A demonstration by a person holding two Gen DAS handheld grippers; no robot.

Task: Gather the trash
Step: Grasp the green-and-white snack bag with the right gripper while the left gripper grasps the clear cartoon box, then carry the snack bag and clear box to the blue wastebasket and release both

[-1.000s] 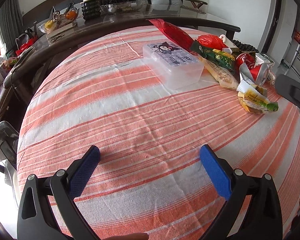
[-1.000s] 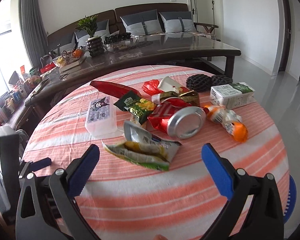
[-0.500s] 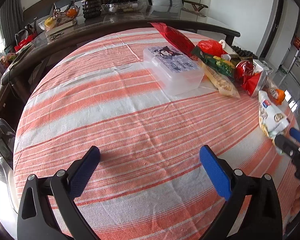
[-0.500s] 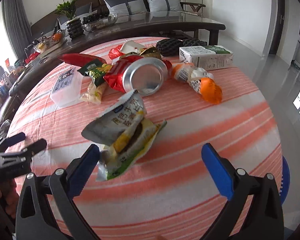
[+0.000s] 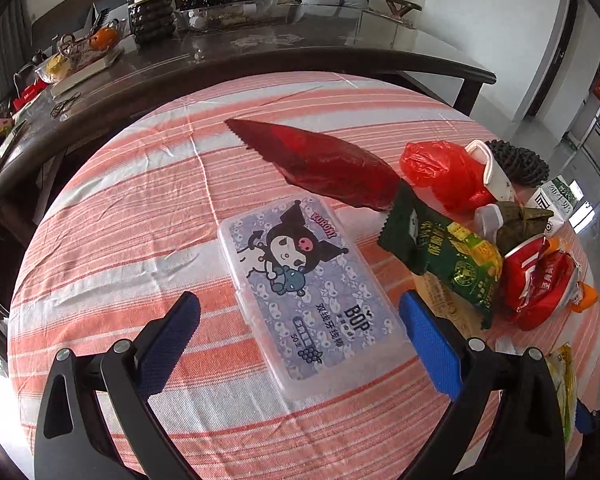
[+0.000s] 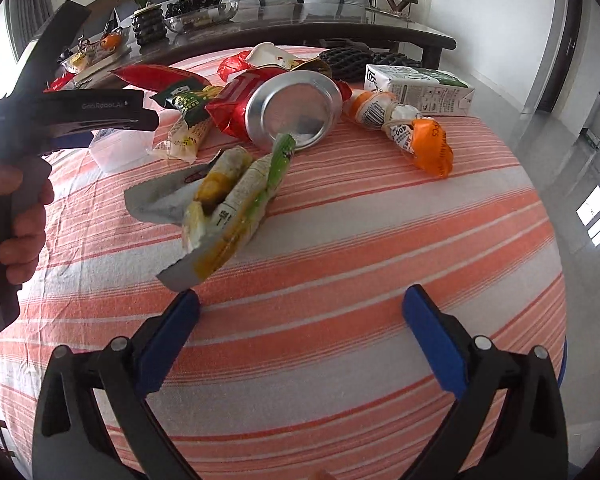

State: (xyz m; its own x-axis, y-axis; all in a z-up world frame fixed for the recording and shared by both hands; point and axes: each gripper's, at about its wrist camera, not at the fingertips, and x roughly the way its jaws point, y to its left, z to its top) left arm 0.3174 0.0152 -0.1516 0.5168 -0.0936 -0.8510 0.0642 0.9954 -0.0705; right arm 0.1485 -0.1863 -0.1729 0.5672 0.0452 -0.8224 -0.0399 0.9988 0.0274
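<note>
Both wrist views face the trash pile (image 5: pixel 480 248) nearby.

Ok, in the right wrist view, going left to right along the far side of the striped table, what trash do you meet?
Red wrapper → green snack packet → crushed red can → orange-capped bottle → milk carton.

Left gripper (image 5: pixel 299 326), right gripper (image 6: pixel 300 320): each a matte black plastic frame with 2 angled fingers, silver screws at the pivots, textured blue pads (image 5: pixel 428 344). Left housing carries pale lettering, partly legible.
</note>
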